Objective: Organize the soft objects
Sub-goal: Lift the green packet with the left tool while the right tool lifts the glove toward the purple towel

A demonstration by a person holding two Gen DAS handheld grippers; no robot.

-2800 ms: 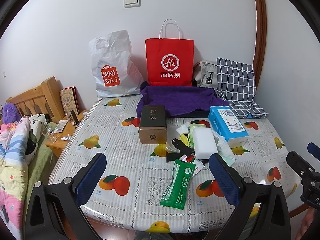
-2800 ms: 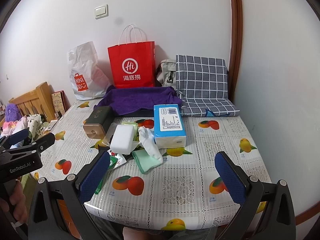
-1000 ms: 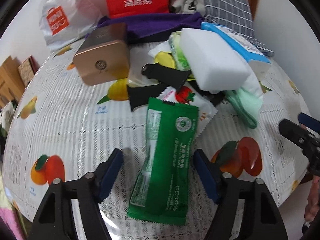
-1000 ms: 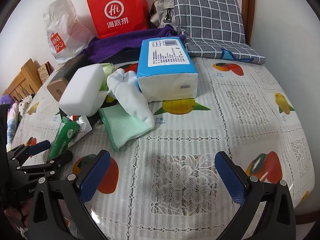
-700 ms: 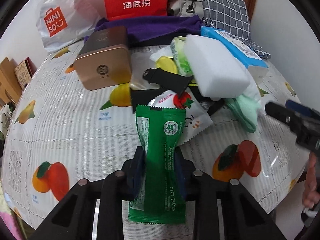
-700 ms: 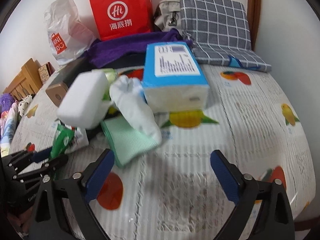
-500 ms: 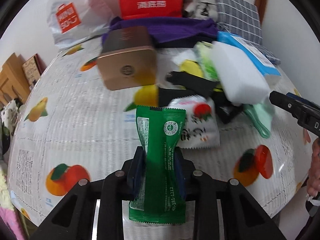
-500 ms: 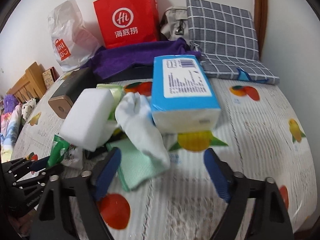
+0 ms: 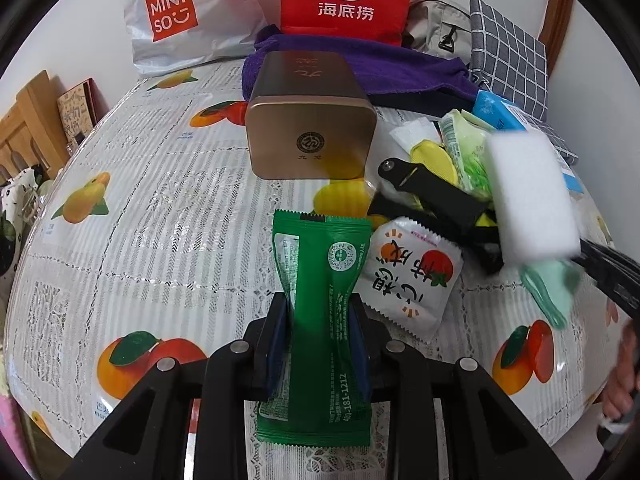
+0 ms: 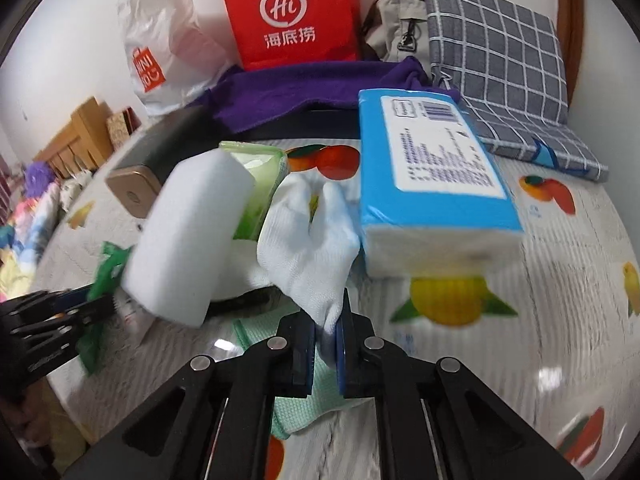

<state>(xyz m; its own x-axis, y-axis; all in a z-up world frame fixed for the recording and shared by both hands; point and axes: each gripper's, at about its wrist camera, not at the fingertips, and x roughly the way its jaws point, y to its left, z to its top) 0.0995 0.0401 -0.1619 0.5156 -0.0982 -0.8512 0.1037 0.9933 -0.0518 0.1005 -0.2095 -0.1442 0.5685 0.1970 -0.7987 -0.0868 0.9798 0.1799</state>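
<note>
A second ago both pairs of jaws stood wide over the pile; now each has something. The left hand-held gripper (image 9: 320,332) is pinched on the waist of the green sachet (image 9: 324,300), which has come up off the fruit-print worktop (image 9: 160,208) beside the bronze tin (image 9: 310,136). The right hand-held gripper (image 10: 325,354) is clamped tight on the toe of the white sock (image 10: 308,256), which lies between the white sponge (image 10: 188,236) and the blue tissue pack (image 10: 432,184), over the mint cloth (image 10: 320,392). Both picks look secured, so sorting can likely begin.
</note>
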